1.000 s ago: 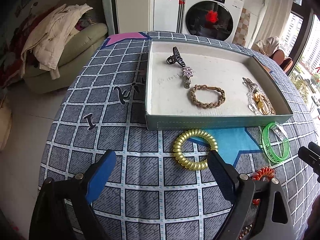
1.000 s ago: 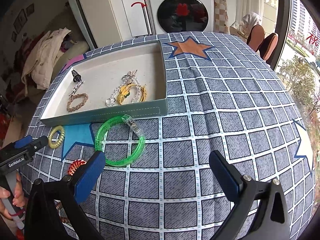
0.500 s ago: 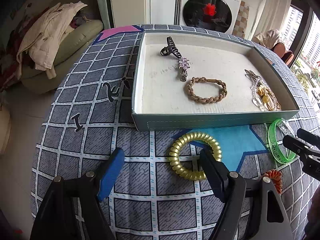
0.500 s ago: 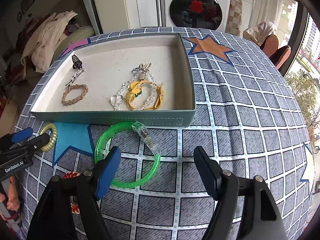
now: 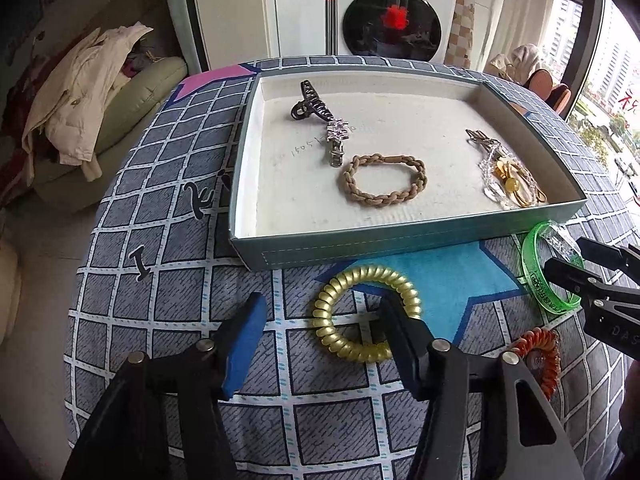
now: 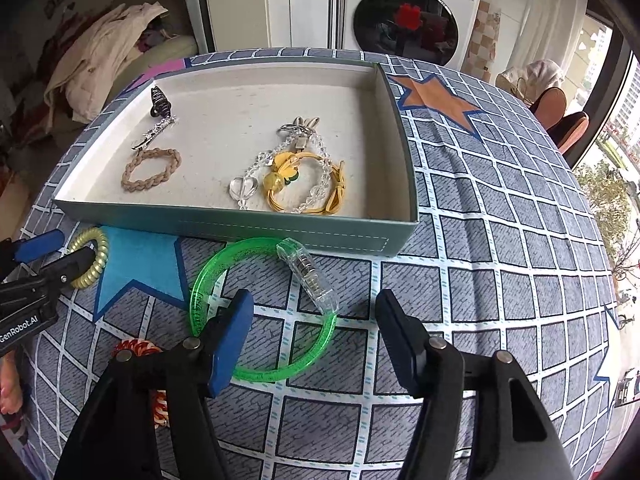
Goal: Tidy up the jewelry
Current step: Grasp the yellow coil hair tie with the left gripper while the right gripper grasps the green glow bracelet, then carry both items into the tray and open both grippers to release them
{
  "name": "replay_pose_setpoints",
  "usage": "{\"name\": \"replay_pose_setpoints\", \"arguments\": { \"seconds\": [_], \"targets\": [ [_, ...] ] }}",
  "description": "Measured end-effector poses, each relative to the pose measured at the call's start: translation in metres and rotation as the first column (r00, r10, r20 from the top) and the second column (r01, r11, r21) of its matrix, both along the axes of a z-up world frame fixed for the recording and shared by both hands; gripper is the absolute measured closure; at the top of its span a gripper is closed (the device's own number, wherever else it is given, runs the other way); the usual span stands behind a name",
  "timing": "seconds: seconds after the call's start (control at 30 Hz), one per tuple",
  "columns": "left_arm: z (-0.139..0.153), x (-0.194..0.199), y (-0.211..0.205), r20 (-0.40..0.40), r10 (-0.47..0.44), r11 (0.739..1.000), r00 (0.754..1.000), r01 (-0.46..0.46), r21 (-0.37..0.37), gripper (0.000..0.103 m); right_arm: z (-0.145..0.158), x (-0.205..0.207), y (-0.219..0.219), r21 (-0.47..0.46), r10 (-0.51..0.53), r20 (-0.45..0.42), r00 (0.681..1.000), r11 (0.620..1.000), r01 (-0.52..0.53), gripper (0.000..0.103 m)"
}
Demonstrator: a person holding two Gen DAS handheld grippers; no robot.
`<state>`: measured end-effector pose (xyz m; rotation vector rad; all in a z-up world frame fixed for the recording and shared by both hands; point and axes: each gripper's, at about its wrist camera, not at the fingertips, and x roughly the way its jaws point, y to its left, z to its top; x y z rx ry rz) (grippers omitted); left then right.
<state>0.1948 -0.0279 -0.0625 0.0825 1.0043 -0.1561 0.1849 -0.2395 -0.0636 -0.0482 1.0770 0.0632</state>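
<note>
Two hand-held tools work side by side over a counter (image 5: 120,200) draped in a grey grid-patterned cloth with coloured stars, where a shallow grey-green cardboard tray (image 5: 400,240) already holds several pieces of jewelry. The left tool (image 5: 320,320) is lowered over a gold spiral hair tie (image 5: 332,300) lying on the cloth just in front of the tray's near wall; its jaws have just been closing, the right finger standing inside the ring and the blue-padded left finger (image 5: 244,336) clear of its outer edge, so part of the coil sits between them without being pinched. The right tool (image 6: 314,320) straddles a translucent green bangle (image 6: 212,276) with a clear plastic clasp, also just in front of the tray; its jaws too have just been closing, the left finger (image 6: 230,336) at the bangle's near-left rim and the right finger apart from it, not yet pressing. An orange spiral hair tie (image 5: 540,352) lies near the counter's front edge between the two tools. Inside the tray rest a dark claw clip (image 5: 308,104), a rhinestone clip (image 5: 336,136), a braided tan bracelet (image 5: 384,180), and at the right end a tangle of clear beads and a yellow hair tie (image 6: 296,176). A front-loading washing machine (image 6: 404,12) stands behind the counter.
</note>
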Motion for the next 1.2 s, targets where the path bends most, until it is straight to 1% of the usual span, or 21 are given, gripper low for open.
{"name": "replay_pose_setpoints", "arguments": {
  "seconds": [0.03,0.07,0.13,0.17,0.2,0.23,0.27,0.33,0.5,0.87,1.2],
  "targets": [
    [0.001,-0.001,-0.002,0.000,-0.009,1.000,1.000,0.009,-0.001,0.035,0.000,0.000,0.002,0.000,0.004,-0.001,1.000,1.000,-0.004,0.047],
    [0.001,-0.001,-0.004,0.000,-0.020,1.000,1.000,0.020,-0.001,0.037,0.001,0.000,0.003,-0.001,0.009,-0.002,1.000,1.000,-0.009,0.051],
    [0.003,-0.003,-0.008,0.001,-0.047,0.999,0.999,0.047,0.004,0.050,0.002,0.000,0.007,-0.001,0.017,-0.005,1.000,1.000,-0.017,0.058],
    [0.003,-0.004,-0.011,0.004,-0.058,0.998,0.998,0.057,0.014,0.052,0.002,0.000,0.008,-0.002,0.019,-0.006,1.000,1.000,-0.019,0.061],
    [0.003,-0.005,-0.013,0.007,-0.069,0.997,0.998,0.069,0.016,0.060,0.002,-0.001,0.010,-0.001,0.021,-0.006,1.000,1.000,-0.021,0.063],
    [0.003,-0.006,-0.015,0.007,-0.083,0.996,0.996,0.083,0.012,0.072,0.003,-0.001,0.010,-0.001,0.022,-0.007,1.000,1.000,-0.022,0.068],
    [0.004,-0.007,-0.017,0.008,-0.093,0.996,0.996,0.093,0.016,0.072,0.003,-0.001,0.011,-0.002,0.022,-0.006,1.000,1.000,-0.022,0.077],
    [0.004,-0.008,-0.019,0.014,-0.101,0.994,0.995,0.101,0.028,0.072,0.004,-0.002,0.012,0.000,0.022,-0.007,1.000,1.000,-0.022,0.090],
    [0.006,-0.013,-0.011,0.015,-0.093,0.995,0.996,0.094,-0.020,0.072,0.005,-0.010,0.011,0.005,0.012,0.001,1.000,1.000,-0.012,0.090],
    [0.024,-0.029,0.004,0.060,-0.093,0.994,0.994,0.096,-0.058,0.072,0.023,-0.026,-0.001,0.078,-0.024,0.028,0.999,0.997,0.021,0.090],
    [0.039,-0.038,0.017,0.092,-0.085,0.991,0.992,0.094,-0.092,0.072,0.037,-0.038,0.006,0.096,-0.007,0.054,0.999,0.995,0.001,0.090]
  ]
}}
